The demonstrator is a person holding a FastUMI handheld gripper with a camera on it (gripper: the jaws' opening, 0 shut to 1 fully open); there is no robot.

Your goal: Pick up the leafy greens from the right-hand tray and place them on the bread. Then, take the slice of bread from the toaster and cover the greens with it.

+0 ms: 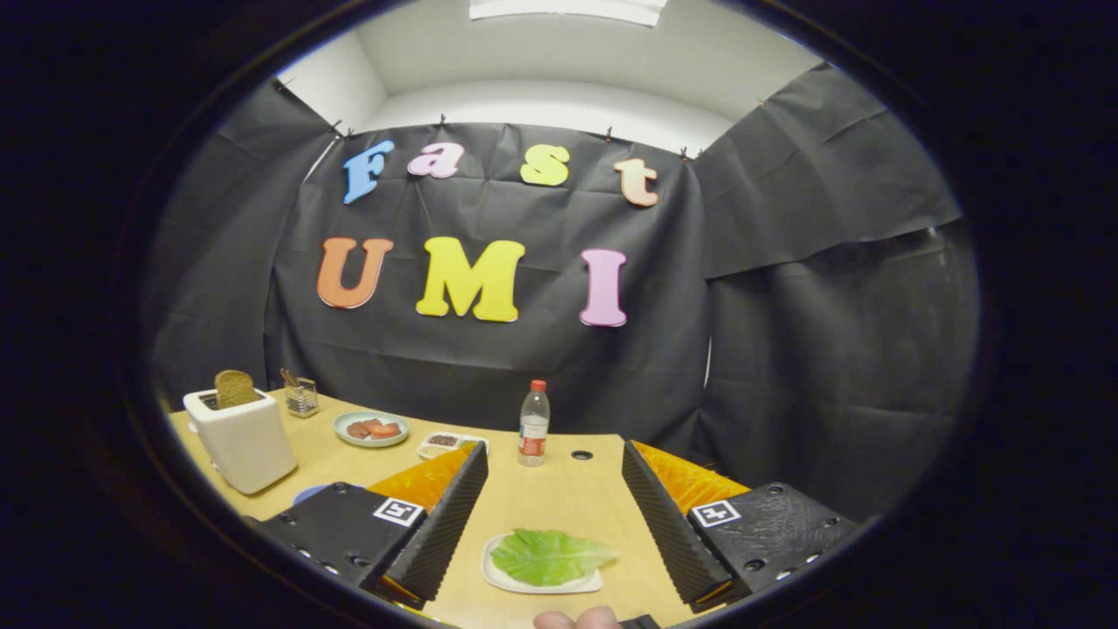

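A green leaf (552,556) lies on a small white tray (498,577) on the wooden table, low down between my two fingers. My gripper (554,458) hangs open above the table, with nothing between its ribbed black pads (450,524). A white toaster (244,438) stands far off to the left of the fingers, and a brown slice of bread (234,388) sticks up out of its slot. A blue plate (316,493) peeks out behind the left finger; what lies on it is hidden.
A plastic water bottle (534,423) with a red cap stands beyond the fingers. A light-blue plate with red pieces (371,429), a small white dish (444,444) and a clear holder (302,397) sit at the back left. A hole (582,455) marks the tabletop.
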